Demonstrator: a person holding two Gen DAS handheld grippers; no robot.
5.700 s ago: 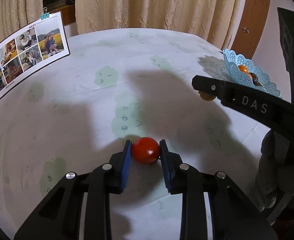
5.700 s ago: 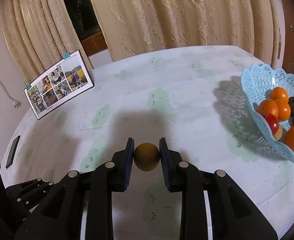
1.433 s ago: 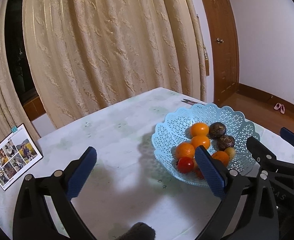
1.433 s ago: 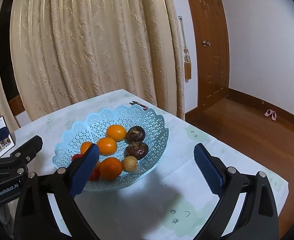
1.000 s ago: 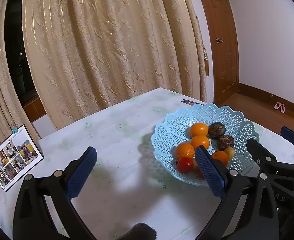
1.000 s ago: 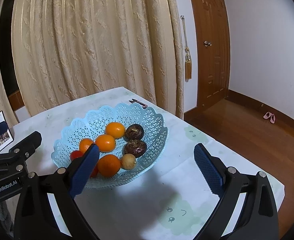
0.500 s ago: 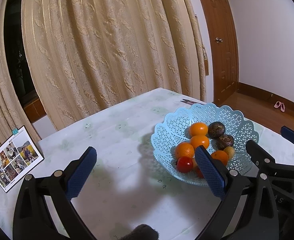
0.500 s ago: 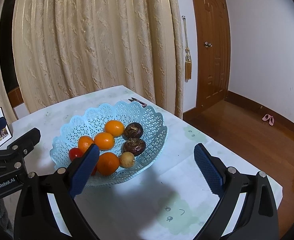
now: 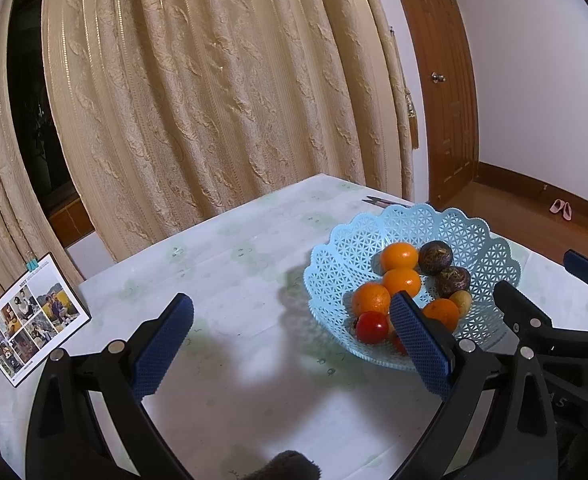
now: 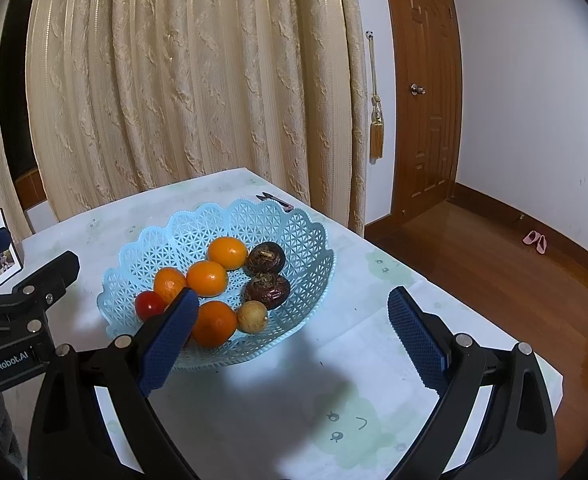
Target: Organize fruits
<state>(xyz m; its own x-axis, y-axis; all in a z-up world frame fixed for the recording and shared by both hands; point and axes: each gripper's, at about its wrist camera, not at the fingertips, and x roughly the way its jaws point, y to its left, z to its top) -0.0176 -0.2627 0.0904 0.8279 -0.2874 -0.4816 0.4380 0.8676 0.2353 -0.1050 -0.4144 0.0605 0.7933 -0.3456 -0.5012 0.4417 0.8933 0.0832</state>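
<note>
Both my hand-held grippers, left (image 9: 290, 344) and right (image 10: 290, 340), now hang spread and empty; the tomato (image 10: 149, 305) and the yellowish fruit (image 10: 252, 317) I carried lie in the blue basket (image 10: 294, 232) near the counter's (image 10: 254, 412) right edge, so sorting looks finished.

Light-blue lattice basket (image 10: 290, 236); orange citrus (image 10: 206, 278); red tomato (image 10: 149, 305); brown, perhaps wrinkled, fruit (image 10: 267, 290).

red fruit (image 9: 371, 327) and yellow fruit (image 10: 252, 317) now in basket (image 10: 230, 216), claws emptied
</note>
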